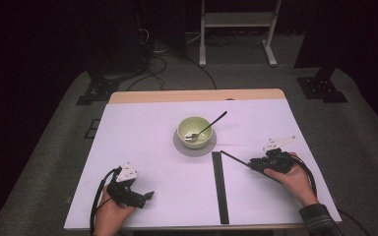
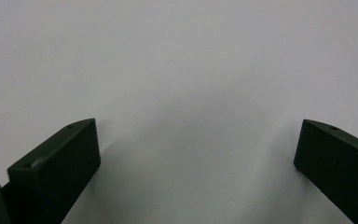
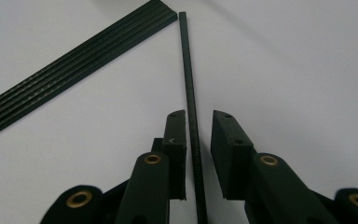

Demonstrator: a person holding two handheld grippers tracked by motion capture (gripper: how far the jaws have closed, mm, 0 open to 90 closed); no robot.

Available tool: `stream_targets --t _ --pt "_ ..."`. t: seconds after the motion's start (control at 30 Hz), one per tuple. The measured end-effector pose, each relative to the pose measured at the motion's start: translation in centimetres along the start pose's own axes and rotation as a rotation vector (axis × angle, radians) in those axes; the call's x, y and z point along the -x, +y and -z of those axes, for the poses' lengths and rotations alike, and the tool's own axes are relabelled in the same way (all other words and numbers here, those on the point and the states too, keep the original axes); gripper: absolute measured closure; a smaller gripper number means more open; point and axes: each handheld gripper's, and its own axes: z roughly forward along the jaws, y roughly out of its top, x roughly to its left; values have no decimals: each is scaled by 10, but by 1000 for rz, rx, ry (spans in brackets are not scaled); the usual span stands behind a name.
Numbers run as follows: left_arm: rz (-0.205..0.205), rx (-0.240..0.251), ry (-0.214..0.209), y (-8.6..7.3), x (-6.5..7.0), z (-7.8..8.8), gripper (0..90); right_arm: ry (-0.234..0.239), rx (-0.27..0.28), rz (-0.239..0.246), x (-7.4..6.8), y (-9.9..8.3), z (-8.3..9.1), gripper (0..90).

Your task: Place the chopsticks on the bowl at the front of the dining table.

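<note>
A thin black rod [image 1: 236, 158] lies on the white table [image 1: 142, 132], slanting away from the top end of a flat bundle of black strips [image 1: 220, 187]. My right gripper [image 1: 252, 164] is at the rod's right end. In the right gripper view the rod [image 3: 186, 70] runs between the jaws of the right gripper [image 3: 199, 114]; the left pad is against it and a small gap shows at the right pad. The strips [image 3: 74, 60] lie to its left there. My left gripper [image 1: 147, 196] rests near the front left, and in its own view the left gripper [image 2: 198, 126] stands wide open over bare table.
A pale green bowl [image 1: 194, 130] with a spoon [image 1: 209, 126] in it sits on a grey round mat [image 1: 195, 149] at the table's centre. The front edge is close to both hands. A white stand [image 1: 236, 29] is on the floor behind the table.
</note>
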Motion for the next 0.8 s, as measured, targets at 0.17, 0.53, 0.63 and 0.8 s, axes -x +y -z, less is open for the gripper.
stream_targets --t 0.17,0.53,0.63,0.8 --pt "1 0 0 0 0 0 0 -2 -6 1 0 0 -1 777" --pt "1 0 0 0 0 0 0 -6 -17 6 0 -1 -5 818" --pt "1 0 0 0 0 0 0 -13 -18 8 0 -1 -5 838" --pt "1 0 0 0 0 0 0 -21 -19 4 -1 -1 -5 852"
